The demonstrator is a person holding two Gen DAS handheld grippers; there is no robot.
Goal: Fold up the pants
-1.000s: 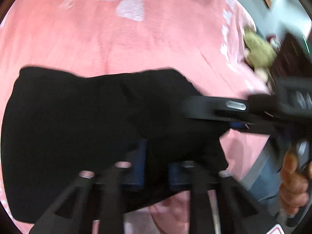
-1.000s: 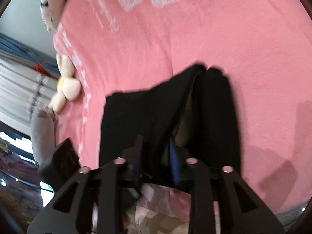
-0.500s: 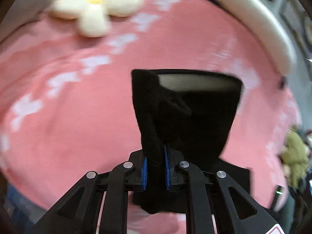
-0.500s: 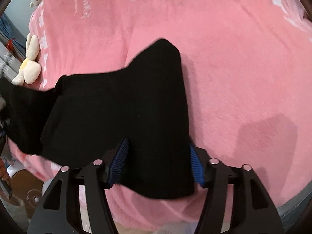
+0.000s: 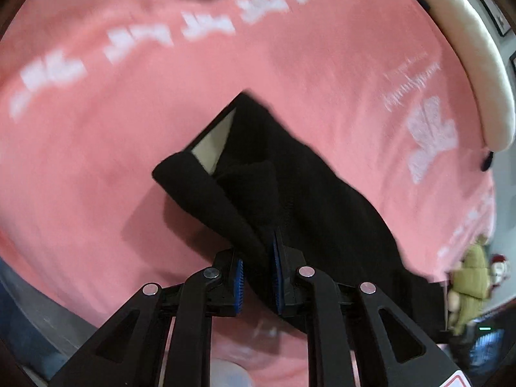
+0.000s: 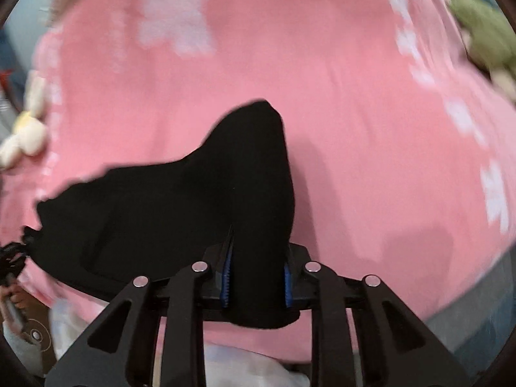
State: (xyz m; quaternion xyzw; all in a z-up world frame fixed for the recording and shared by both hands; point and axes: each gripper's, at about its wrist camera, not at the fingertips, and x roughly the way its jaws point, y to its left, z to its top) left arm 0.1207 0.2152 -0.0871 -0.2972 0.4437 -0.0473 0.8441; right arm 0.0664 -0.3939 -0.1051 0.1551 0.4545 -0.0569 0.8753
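Only left view shows pants (image 5: 290,193) pale lining; left tongs (image 5: 258,277) pinching fold, right tongs (image 6: 256,277), just widened, clamping bunch.

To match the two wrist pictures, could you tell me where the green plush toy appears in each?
Left wrist: the green plush toy sits at the lower right edge, beyond the pink blanket.
Right wrist: the green plush toy is at the upper right, blurred, on the blanket's edge.
Shared landmark: the black pants lie mid-frame in both views.
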